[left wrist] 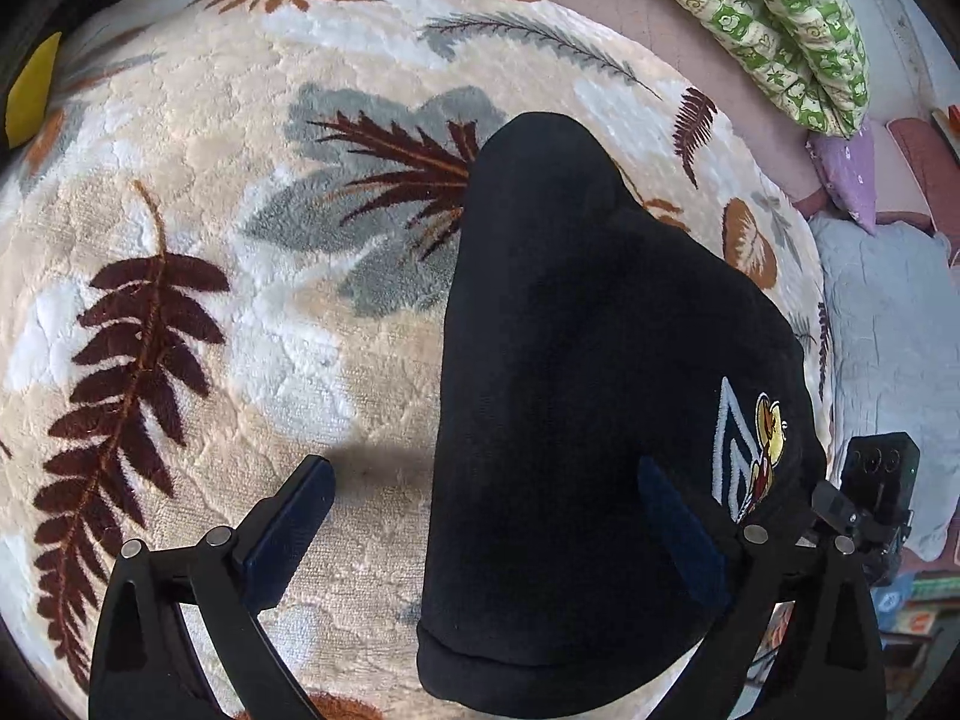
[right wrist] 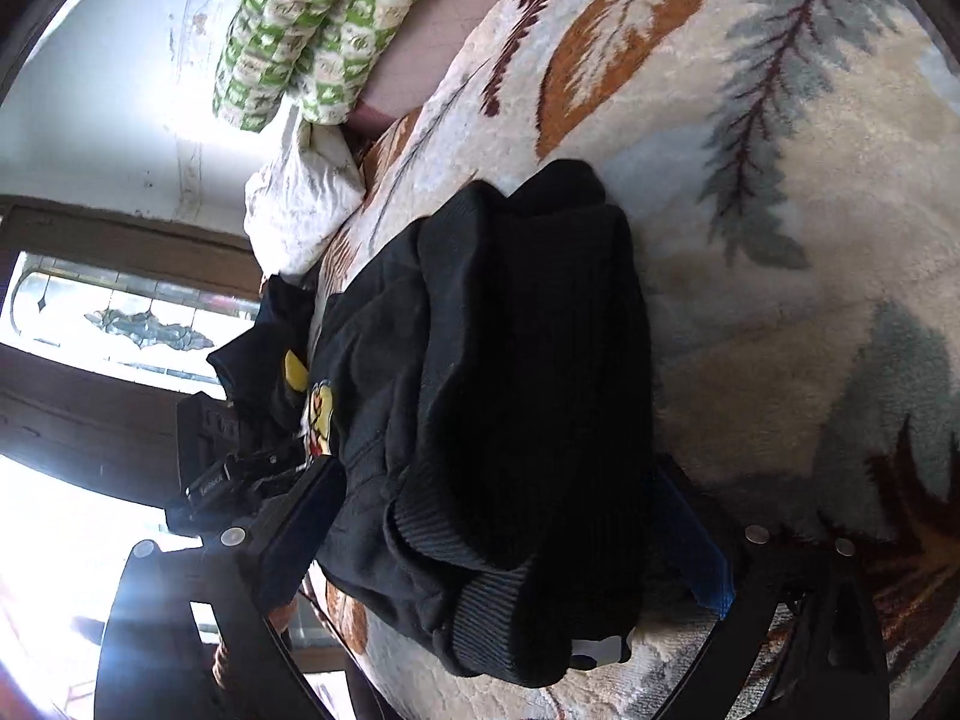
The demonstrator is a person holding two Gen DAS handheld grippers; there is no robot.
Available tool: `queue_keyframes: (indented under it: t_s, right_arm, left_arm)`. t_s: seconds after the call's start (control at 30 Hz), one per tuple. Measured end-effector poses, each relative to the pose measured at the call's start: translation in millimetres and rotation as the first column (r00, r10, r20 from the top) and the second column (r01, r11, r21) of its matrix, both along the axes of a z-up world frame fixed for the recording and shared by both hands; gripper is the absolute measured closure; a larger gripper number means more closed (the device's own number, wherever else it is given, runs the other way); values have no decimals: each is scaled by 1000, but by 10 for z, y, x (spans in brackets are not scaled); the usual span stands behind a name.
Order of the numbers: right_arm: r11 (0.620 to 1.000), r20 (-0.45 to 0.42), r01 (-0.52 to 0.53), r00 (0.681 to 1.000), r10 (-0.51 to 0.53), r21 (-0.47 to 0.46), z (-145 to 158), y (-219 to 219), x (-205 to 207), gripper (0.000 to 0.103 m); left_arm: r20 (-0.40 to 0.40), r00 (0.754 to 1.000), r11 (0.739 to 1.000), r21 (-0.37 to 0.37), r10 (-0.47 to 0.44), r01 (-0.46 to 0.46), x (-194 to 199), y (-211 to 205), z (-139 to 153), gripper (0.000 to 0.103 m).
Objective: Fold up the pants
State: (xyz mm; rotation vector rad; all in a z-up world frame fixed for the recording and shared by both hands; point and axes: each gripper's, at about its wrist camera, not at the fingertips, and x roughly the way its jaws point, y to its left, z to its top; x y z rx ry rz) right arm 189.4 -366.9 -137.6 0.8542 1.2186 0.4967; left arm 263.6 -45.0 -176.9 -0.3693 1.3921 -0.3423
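Cream blanket (left wrist: 240,360) with brown and grey leaf print covers the bed. Green patterned quilt (left wrist: 774,18) lies rolled beside a purple pillow (left wrist: 849,174). White pillow (right wrist: 300,204) near window (right wrist: 120,324).

Pants (left wrist: 576,372) lie on the blanket (left wrist: 240,252) — quilt (left wrist: 780,18) behind.

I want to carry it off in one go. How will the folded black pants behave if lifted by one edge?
The black pants would likely sag and unfold: the layers look soft and slumped, not stiff. The thick ribbed cuffs suggest heavy knit that could drag the stack open. They probably won't slide on the plush blanket.
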Motion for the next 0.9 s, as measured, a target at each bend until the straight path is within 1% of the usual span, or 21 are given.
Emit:
queue_keyframes:
  t_s: [0.03, 0.07, 0.2, 0.27, 0.33, 0.4, 0.43, 0.47, 0.5, 0.53, 0.57, 0.6, 0.63, 0.67, 0.77, 0.9]
  right_arm:
    - [1000, 9, -20, 1000, 20, -5, -7, 35, -5, 0]
    - [999, 14, -31, 999, 31, -10, -21, 61, -2, 0]
    - [999, -8, -30, 1000, 30, -25, -57, 99, 26, 0]
    - [998, 2, -32, 999, 32, -56, -32, 141, 3, 0]
    - [994, 21, -33, 999, 36, -103, -6, 207, -27, 0]
    - [991, 28, -28, 999, 32, -133, 20, 253, -39, 0]
    - [989, 30, -19, 999, 23, -144, 40, 271, -46, 7]
    - [990, 35, -12, 999, 17, -143, 53, 274, -60, 13]
    - [991, 34, -7, 999, 12, -134, 53, 277, -79, 24]
    - [992, 36, 7, 999, -3, -125, 55, 262, -105, 30]
    - [995, 42, 23, 999, -19, -100, 61, 236, -139, 34]
    - [997, 48, 38, 998, -35, -70, 73, 198, -188, 40]
    - [997, 57, 58, 997, -55, -44, 92, 167, -241, 44]
    - [997, 63, 67, 996, -65, -25, 108, 153, -280, 44]
    - [997, 72, 78, 994, -78, 7, 153, 148, -381, 47]
    - [993, 77, 103, 991, -107, 55, 200, 111, -546, 49]
  left_arm:
    - [-9, 1000, 1000, -12, -1, 1, 21, -1, -44, 1]
    - [-4, 1000, 1000, -13, 0, 0, 35, -9, -62, 1]
    - [33, 999, 999, -2, -32, 32, 33, -124, -70, 1]
    - [36, 999, 999, -11, -33, 33, 19, -146, -89, 1]
    - [13, 999, 996, -77, -40, 41, 12, -147, -121, 1]
    - [-4, 999, 989, -139, -45, 44, -27, -165, -151, 4]
    - [5, 998, 987, -154, -56, 56, -63, -175, -149, 16]
    - [14, 998, 985, -158, -63, 64, -92, -191, -147, 22]
    - [24, 998, 985, -163, -58, 61, -108, -185, -146, 24]
    - [27, 998, 981, -184, -51, 55, -123, -160, -148, 34]
    - [19, 999, 977, -207, -37, 40, -144, -123, -152, 43]
    - [21, 999, 976, -217, -28, 32, -170, -98, -136, 46]
    - [36, 999, 978, -206, -25, 32, -206, -81, -97, 54]
    - [54, 998, 981, -189, -24, 34, -242, -78, -47, 61]
    - [110, 993, 991, -129, -30, 45, -405, -123, 125, 69]
    - [144, 989, 997, -68, -28, 38, -606, -218, 270, 70]
